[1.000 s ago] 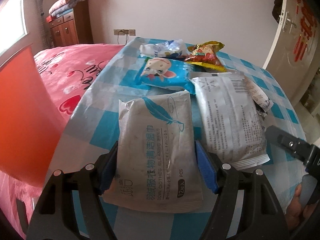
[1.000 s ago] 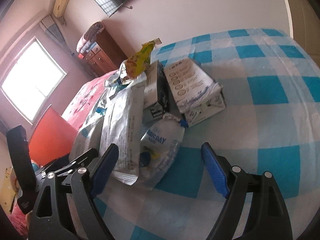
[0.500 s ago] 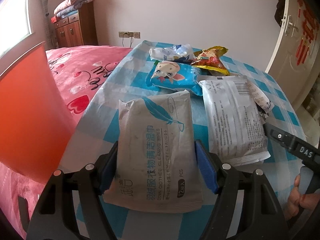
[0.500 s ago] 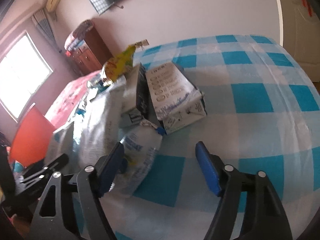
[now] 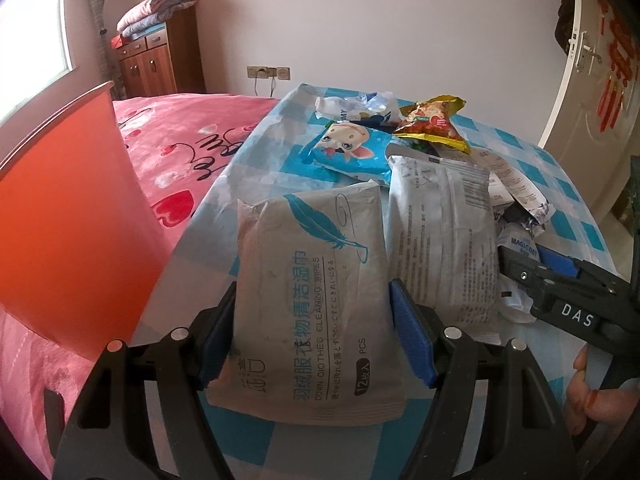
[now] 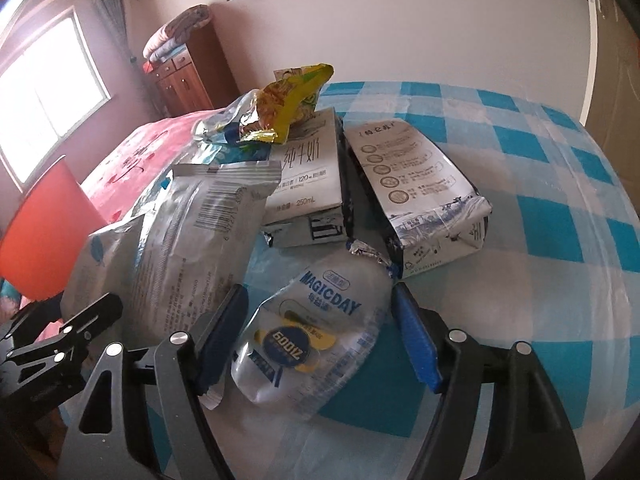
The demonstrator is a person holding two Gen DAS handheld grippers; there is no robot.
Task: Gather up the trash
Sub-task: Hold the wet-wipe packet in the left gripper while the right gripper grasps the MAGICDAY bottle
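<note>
Already the left gripper (image 5: 312, 334) is clamped across the grey wipes pack (image 5: 308, 280), its blue pads pressed against the pack's two long edges. The pack lies flat on the blue-checked bench (image 6: 540, 220), at the near end of the trash heap and between the orange bin (image 5: 64, 216) and a silvery printed pouch (image 5: 440, 236).

Just beyond that pouch, the right gripper (image 6: 320, 336) straddles a crumpled MAGICDAY pouch (image 6: 316, 328); its jaws are closing, the pouch between them, and the pads look not yet pressed on.

Both items appear light, soft and slick-skinned. The wipes pack seems partly filled, so it should bow yet hold across its width. The pouch looks emptied and will likely collapse; its thicker middle near the yellow label is probably the best hold, since the foil tip would slip. Two milk cartons (image 6: 416, 196) behind it look stiffer.
</note>
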